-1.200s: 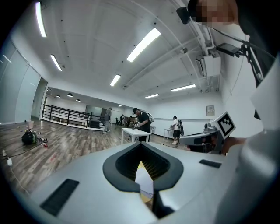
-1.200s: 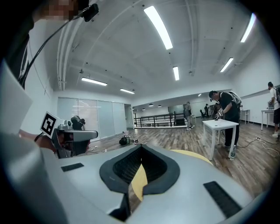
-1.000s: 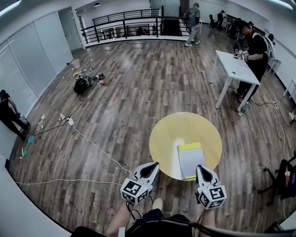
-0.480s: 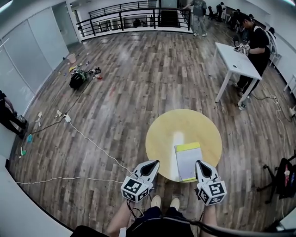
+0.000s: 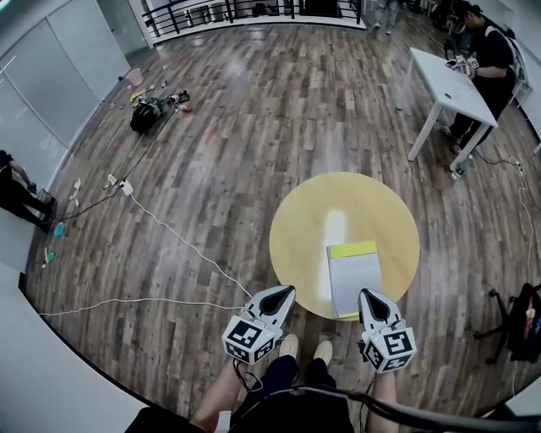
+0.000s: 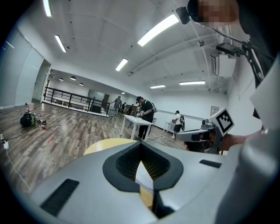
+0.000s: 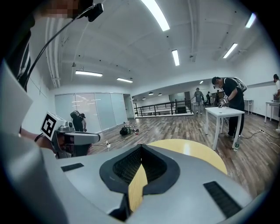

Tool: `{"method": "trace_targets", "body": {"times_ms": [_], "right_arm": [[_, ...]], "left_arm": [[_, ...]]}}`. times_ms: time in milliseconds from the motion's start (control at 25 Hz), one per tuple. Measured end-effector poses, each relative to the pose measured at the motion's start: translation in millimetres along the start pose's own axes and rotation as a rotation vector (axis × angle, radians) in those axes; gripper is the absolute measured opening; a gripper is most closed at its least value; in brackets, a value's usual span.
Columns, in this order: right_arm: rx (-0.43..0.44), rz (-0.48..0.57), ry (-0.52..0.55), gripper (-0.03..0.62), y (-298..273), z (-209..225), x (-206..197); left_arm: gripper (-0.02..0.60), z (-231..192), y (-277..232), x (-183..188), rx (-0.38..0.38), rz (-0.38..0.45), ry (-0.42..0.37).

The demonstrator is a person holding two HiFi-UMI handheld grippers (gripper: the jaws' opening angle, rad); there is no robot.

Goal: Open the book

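Book (image 5: 353, 277): lies closed and flat on the round table (image 5: 304, 220), near-right part.
Left gripper (image 5: 281, 293): at the table's near-left edge, jaws together, empty.
Right gripper (image 5: 370, 298): at the table's near edge, just beside the book, jaws together, empty.

In the head view, the round table (image 5: 304, 228) stood just ahead of the person's shoes (image 5: 290, 344). The book (image 5: 353, 279) lay flat on it at about five o'clock from the table's centre, its near end by the rim. The left gripper (image 5: 286, 293) sat at seven o'clock by the rim, apart from the book. The right gripper (image 5: 366, 294) sat at five o'clock, by the book's near corner. A rectangular table (image 5: 448, 80) stood well apart at one o'clock, with a person (image 5: 489, 46) at its far side. A cable (image 5: 169, 241) ran across the floor at nine o'clock. A pile of gear (image 5: 152, 110) lay at eleven, and a railing (image 5: 245, 10) stood beyond at twelve.
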State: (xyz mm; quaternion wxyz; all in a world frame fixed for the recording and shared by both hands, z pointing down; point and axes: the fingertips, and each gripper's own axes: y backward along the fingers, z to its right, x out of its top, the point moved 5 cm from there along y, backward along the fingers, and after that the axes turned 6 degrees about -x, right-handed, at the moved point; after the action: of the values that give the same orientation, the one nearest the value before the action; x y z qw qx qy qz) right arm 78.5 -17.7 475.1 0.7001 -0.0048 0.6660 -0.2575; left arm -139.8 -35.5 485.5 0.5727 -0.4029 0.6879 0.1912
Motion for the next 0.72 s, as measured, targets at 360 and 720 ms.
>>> {"method": "trace_targets", "body": {"times_ms": [360,720], "right_arm": [[0.003,-0.136,-0.079,0.003,-16.9,5.1,-73.7],[0.006,-0.173,-0.072,0.003,-28.8,6.4,-81.4]], "left_arm": [[-0.005,-5.5,-10.5,-70.5,0.001,-0.111,0.118],[-0.005,-11.8,-17.2,-75.4,-0.003,-0.122,0.146]]}}
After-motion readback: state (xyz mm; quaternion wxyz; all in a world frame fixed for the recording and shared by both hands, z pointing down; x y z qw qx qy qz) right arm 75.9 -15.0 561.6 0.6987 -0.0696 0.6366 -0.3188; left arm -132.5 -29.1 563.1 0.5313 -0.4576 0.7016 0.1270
